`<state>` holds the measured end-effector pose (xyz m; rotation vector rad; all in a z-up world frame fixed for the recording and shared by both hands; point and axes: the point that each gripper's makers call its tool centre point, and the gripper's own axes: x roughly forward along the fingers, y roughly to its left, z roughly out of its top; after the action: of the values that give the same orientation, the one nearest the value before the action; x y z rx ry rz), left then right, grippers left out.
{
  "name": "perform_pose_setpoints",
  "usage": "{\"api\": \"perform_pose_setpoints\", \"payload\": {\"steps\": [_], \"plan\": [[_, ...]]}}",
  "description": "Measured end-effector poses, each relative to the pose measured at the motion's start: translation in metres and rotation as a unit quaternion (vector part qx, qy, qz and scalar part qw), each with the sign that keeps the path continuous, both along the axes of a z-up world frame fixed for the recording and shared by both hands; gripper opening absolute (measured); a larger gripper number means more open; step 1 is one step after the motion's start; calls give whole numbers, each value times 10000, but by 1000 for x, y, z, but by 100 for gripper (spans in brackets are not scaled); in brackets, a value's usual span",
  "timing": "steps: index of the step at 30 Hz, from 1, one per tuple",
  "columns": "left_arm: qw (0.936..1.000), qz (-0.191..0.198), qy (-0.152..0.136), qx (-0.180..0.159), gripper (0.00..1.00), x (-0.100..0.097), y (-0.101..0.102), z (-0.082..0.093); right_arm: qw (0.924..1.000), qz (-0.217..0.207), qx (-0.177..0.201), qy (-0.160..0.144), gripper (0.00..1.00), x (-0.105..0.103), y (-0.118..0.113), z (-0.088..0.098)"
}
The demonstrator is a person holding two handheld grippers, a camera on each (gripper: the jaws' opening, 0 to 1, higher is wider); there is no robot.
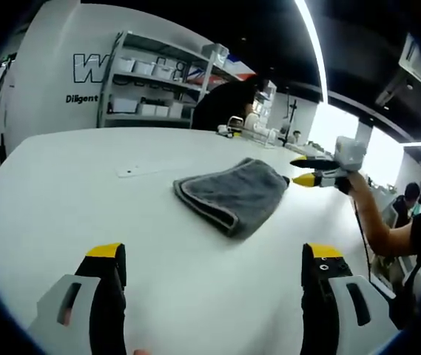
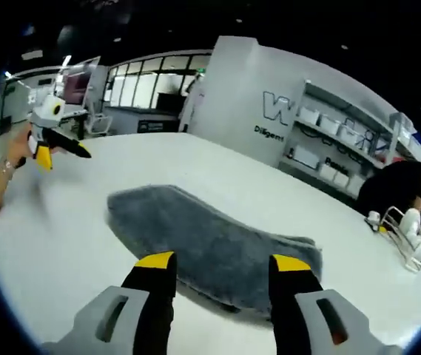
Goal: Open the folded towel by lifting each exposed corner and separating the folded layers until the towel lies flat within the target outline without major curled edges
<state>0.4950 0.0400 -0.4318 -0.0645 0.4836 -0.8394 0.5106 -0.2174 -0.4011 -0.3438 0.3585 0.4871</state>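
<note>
Towel (image 2: 210, 244) still folded, lying crosswise just ahead of my right gripper (image 2: 221, 265); both grippers wide apart, empty; left gripper (image 1: 214, 255) farther.

This looks like a lab or demonstration workspace. A large white table (image 1: 62, 222) fills the foreground, and beyond its far edge a metal shelving unit (image 1: 155, 81) holds white storage bins against a white wall with printed lettering (image 2: 275, 118). Long ceiling light strips (image 1: 312, 37) run overhead, a glass-walled partition (image 2: 147, 89) lines one side, and a person in black (image 2: 399, 188) sits near the shelves.
</note>
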Motion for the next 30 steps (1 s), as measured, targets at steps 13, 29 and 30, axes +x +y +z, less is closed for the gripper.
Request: {"api": "perform_pose_setpoints", "payload": {"steps": [13, 29, 30], "plan": [[10000, -55, -11, 31, 98, -1, 2, 0, 9853, 1576, -501, 427, 43, 11, 145, -36], [10000, -48, -25, 32, 98, 0, 4, 3, 9800, 1742, -821, 491, 6, 27, 168, -70], [10000, -48, -26, 29, 98, 1, 4, 3, 9795, 1783, -834, 430, 2, 27, 164, -66]]}}
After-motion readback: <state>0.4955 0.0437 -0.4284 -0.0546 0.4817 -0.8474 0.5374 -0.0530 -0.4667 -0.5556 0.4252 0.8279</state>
